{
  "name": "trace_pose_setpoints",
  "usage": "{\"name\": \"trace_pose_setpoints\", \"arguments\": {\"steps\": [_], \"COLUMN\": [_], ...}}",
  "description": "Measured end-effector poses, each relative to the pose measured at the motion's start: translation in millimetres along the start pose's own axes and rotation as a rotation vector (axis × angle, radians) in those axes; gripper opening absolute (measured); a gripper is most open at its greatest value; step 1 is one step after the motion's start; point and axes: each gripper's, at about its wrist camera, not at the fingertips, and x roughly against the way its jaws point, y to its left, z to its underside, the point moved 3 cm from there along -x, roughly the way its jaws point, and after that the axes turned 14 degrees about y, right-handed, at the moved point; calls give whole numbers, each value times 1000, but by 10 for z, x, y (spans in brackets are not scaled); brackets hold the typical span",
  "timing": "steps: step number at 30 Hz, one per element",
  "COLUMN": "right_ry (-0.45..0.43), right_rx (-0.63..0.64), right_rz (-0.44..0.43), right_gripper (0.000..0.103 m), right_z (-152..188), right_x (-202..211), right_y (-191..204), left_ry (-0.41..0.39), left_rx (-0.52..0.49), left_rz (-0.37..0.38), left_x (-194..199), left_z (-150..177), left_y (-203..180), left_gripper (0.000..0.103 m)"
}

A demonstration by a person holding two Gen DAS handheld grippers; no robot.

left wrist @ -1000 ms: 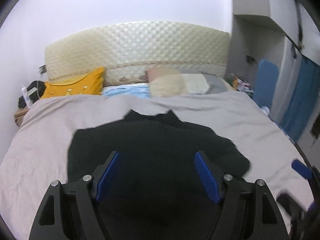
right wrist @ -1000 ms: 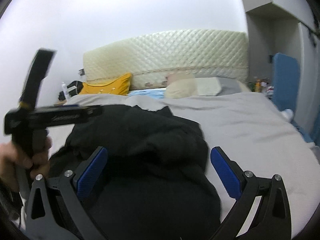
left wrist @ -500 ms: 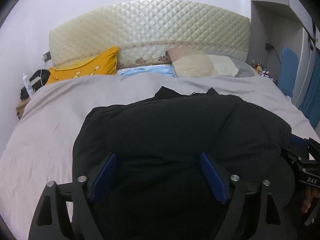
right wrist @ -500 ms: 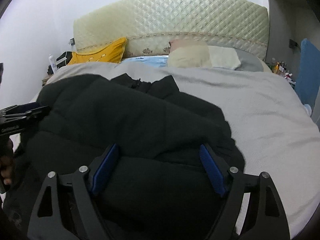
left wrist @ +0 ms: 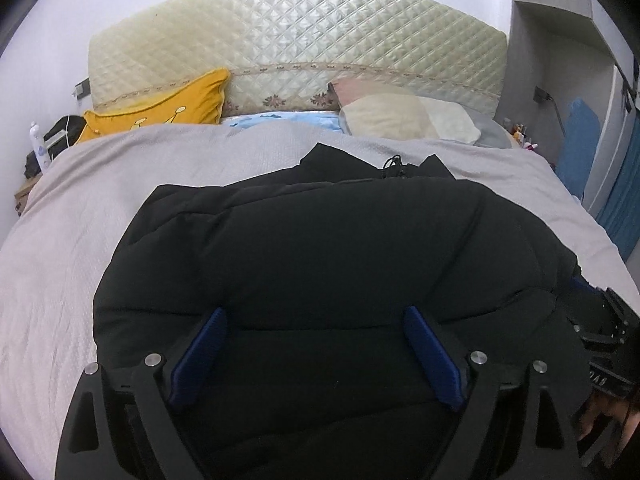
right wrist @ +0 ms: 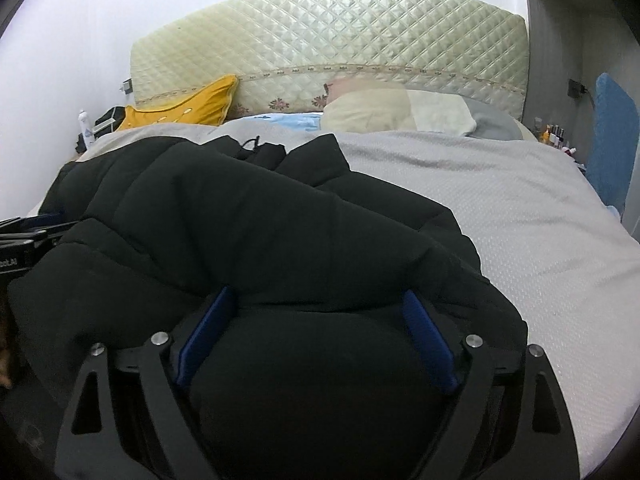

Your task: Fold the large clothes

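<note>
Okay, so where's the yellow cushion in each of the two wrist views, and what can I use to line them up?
Left wrist: the yellow cushion is upper left, against the quilted headboard's lower left corner.
Right wrist: the yellow cushion is left of centre, above the black jacket, at that same headboard corner.
Shared landmark: the quilted headboard, across the top of both views.

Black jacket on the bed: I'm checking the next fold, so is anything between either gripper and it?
Nothing visible. The black jacket bulges between the wide jaws of both the left gripper and the right gripper, which have just been moving.
</note>
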Motion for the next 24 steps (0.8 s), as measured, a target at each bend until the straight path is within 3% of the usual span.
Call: {"name": "trace_pose_setpoints", "arguments": {"steps": [7, 14, 18, 24], "right_ry": [29, -23, -70, -67], "right_rx": [12, -47, -63, -18], "right_rz": [-11, -42, -53, -47], "right_gripper": [88, 88, 88, 88], "right_z": [16, 151, 365, 908], "right_x": [141, 942, 1504, 2015], "right_y": [2, -47, -47, -7], "left_ry": [7, -48, -124, -163], "left_rx": [66, 91, 77, 94], "left_rz": [3, 20, 36, 27], "left_x": [365, 1249, 1887, 2327], "left_z": [193, 494, 800, 1401], "left_y": [5, -70, -191, -278], "left_gripper": [90, 90, 91, 91]}}
